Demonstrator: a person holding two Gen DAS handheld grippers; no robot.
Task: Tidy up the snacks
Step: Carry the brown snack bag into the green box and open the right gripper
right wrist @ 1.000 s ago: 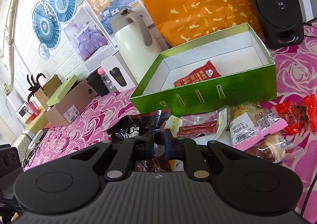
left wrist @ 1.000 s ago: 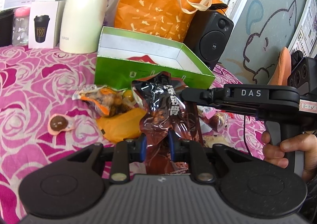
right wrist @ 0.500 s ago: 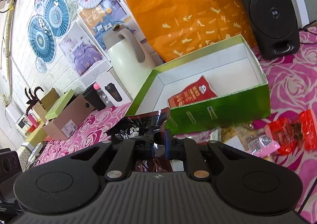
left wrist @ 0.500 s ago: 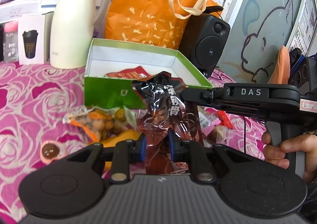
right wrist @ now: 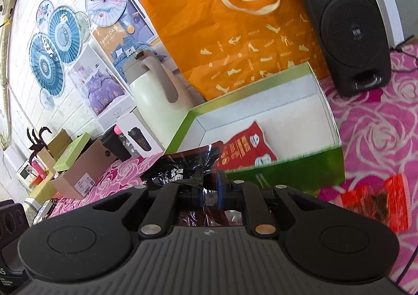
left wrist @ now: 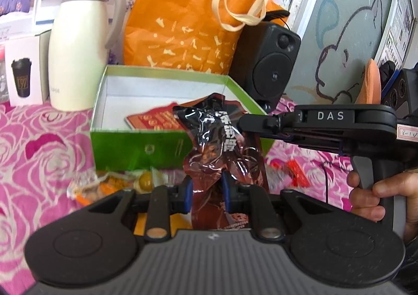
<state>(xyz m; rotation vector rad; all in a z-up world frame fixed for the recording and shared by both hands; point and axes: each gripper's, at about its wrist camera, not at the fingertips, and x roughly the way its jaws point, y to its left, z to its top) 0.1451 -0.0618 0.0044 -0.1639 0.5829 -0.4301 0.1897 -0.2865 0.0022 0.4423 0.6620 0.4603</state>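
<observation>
A crinkled dark brown snack bag (left wrist: 219, 143) hangs in the air just in front of the green box (left wrist: 120, 143). My left gripper (left wrist: 207, 194) is shut on the bag's lower part. From the right, my right gripper (left wrist: 244, 122) pinches the bag's upper edge. In the right wrist view the same bag (right wrist: 183, 167) is squeezed between the pads of the right gripper (right wrist: 210, 189), which is shut on it. The open green box (right wrist: 287, 172) holds a flat red packet (right wrist: 248, 148), visible from the left as the red packet (left wrist: 156, 120).
Behind the box stand a cream thermos jug (left wrist: 78, 59), an orange tote bag (left wrist: 188, 25) and a black speaker (left wrist: 269, 65). Loose snacks lie on the pink rose cloth: a red wrapper (right wrist: 376, 203) right of the box, an orange-yellow packet (left wrist: 115, 185) at the front left.
Both grippers have carried the dark bag up and toward the green box, which now looks nearer and larger. The grips on the bag are unchanged.
</observation>
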